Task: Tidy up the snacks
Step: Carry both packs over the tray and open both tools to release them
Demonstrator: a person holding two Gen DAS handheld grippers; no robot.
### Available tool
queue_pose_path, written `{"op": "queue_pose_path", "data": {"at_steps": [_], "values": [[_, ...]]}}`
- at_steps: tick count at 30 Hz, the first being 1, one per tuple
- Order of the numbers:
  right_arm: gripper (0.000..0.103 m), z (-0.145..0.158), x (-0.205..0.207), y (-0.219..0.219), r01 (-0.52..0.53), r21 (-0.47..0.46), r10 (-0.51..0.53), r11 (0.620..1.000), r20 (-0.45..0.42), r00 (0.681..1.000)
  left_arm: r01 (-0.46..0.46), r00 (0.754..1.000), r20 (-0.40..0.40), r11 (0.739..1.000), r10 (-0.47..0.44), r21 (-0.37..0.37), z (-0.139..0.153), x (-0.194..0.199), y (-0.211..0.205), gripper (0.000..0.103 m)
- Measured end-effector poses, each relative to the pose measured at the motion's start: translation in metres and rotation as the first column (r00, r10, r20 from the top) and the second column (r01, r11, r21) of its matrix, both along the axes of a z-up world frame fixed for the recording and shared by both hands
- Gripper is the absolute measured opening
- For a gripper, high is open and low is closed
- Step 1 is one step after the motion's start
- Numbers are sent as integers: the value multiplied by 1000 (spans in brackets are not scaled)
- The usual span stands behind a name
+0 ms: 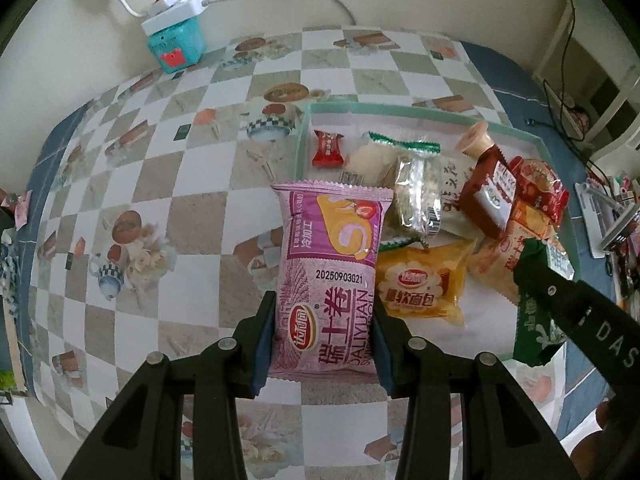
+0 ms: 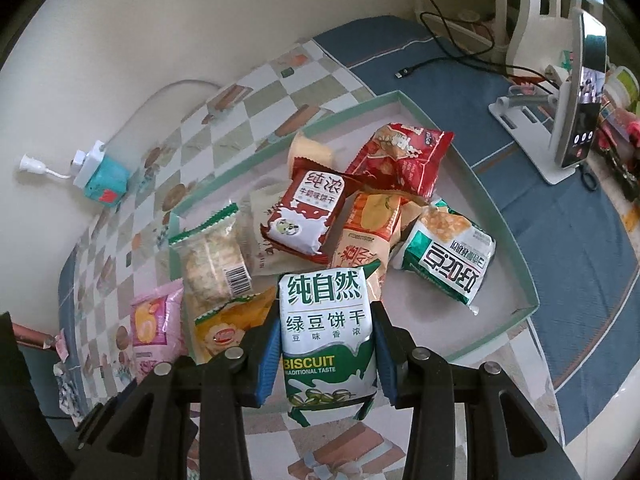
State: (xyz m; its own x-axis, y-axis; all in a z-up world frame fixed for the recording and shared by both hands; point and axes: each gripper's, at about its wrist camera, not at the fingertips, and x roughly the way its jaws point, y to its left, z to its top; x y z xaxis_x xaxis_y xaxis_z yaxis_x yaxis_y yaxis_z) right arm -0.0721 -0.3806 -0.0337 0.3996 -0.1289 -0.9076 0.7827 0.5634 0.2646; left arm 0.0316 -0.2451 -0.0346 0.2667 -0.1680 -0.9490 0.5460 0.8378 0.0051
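Note:
My left gripper (image 1: 325, 334) is shut on a pink Swiss roll packet (image 1: 328, 264) and holds it over the checked tablecloth, just left of the green-rimmed tray (image 1: 304, 136). My right gripper (image 2: 326, 354) is shut on a green and white biscuit packet (image 2: 326, 328) at the tray's near edge (image 2: 532, 304). The tray holds several snacks: a yellow bread packet (image 1: 420, 288), a red candy (image 1: 328, 148), a dark red biscuit packet (image 2: 308, 208), a red packet (image 2: 404, 156) and a green packet (image 2: 448, 256). The pink packet also shows in the right wrist view (image 2: 154, 328).
A teal box with a white power strip on top (image 1: 176, 36) stands by the wall at the back left. A phone on a white stand (image 2: 576, 100) and cables (image 2: 440, 60) are at the right on the blue cloth. The right gripper's arm (image 1: 580, 312) crosses the left view.

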Motion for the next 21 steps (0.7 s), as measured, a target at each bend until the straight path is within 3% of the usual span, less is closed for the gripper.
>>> {"op": "queue_pose_path", "data": {"at_steps": [21], "values": [[45,-16,10,-1,-4,6,4,1000,-31,1000,-9,999,-31,999,10,33,-16,4,-5,47]]}}
